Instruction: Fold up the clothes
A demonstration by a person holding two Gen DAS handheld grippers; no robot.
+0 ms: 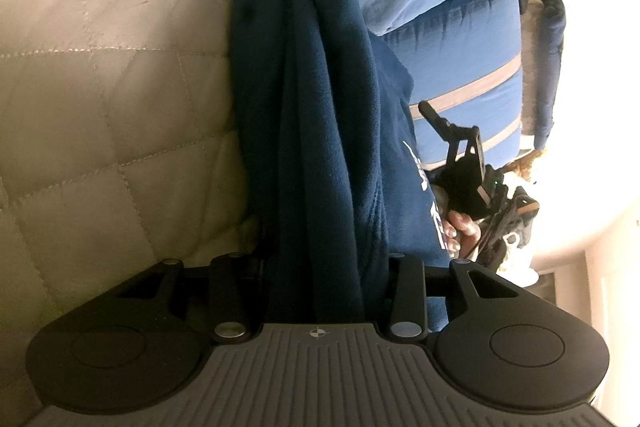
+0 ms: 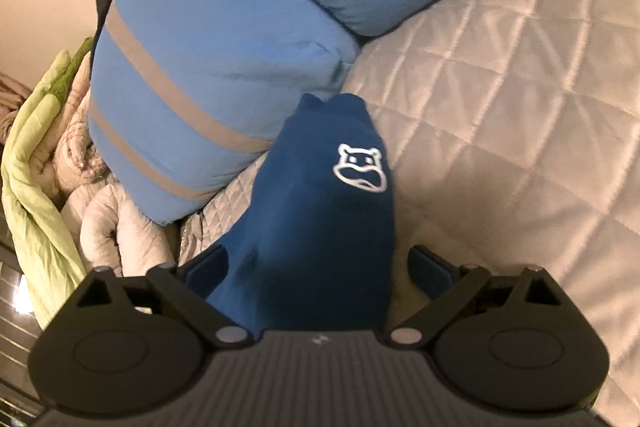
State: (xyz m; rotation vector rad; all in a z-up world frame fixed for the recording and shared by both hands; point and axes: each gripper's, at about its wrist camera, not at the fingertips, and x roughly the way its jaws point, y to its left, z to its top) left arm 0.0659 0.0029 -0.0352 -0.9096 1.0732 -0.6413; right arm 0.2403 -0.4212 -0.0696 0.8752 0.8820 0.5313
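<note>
A dark blue garment [image 1: 320,131] with white print hangs bunched in folds over the quilted bed. My left gripper [image 1: 320,259] is shut on a thick bundle of it, and its fingertips are hidden by the cloth. In the right wrist view the same blue garment [image 2: 320,227] shows a white cartoon-face logo [image 2: 360,167]. My right gripper [image 2: 316,267] has its fingers spread wide on either side of the cloth, which passes between them. The right gripper also shows in the left wrist view [image 1: 460,163], held by a hand.
A beige quilted bedspread [image 1: 100,87] covers the bed, also in the right wrist view [image 2: 520,87]. Blue pillows with grey stripes [image 2: 200,67] lie at the head. A green blanket [image 2: 36,167] and crumpled grey bedding [image 2: 112,227] lie at the left.
</note>
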